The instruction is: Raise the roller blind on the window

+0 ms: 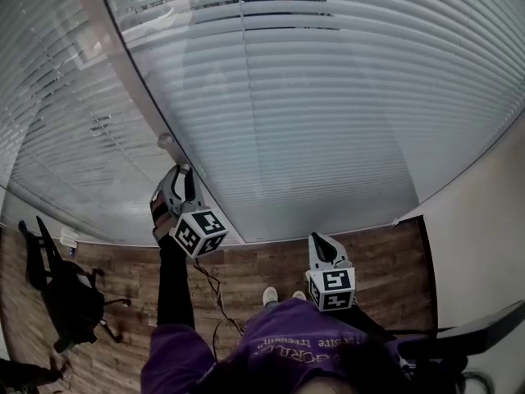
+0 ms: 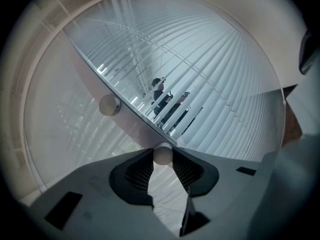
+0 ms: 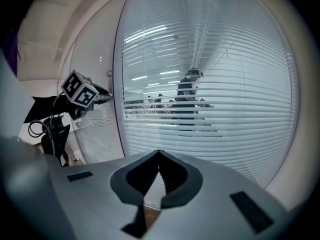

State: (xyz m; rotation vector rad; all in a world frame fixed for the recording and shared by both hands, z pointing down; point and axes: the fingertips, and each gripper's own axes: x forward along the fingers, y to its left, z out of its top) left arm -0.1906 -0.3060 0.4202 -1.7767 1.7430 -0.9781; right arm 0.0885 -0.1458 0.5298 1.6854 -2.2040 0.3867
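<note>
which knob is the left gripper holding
Find the pale post between the two panes of slatted blinds. Two small round white knobs sit on it. Yours is the near knob, clamped between the left gripper's jaws; the far knob stands free further along the post.

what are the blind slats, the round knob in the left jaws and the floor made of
Blind slats: thin, pale, evenly curved strips with a soft sheen, likely painted aluminium, possibly plastic.
Knob, held in the left gripper's jaws: smooth off-white ball, matte, probably plastic.
Floor: brown planks with grain, wood or wood-look laminate; can't tell which.
</note>
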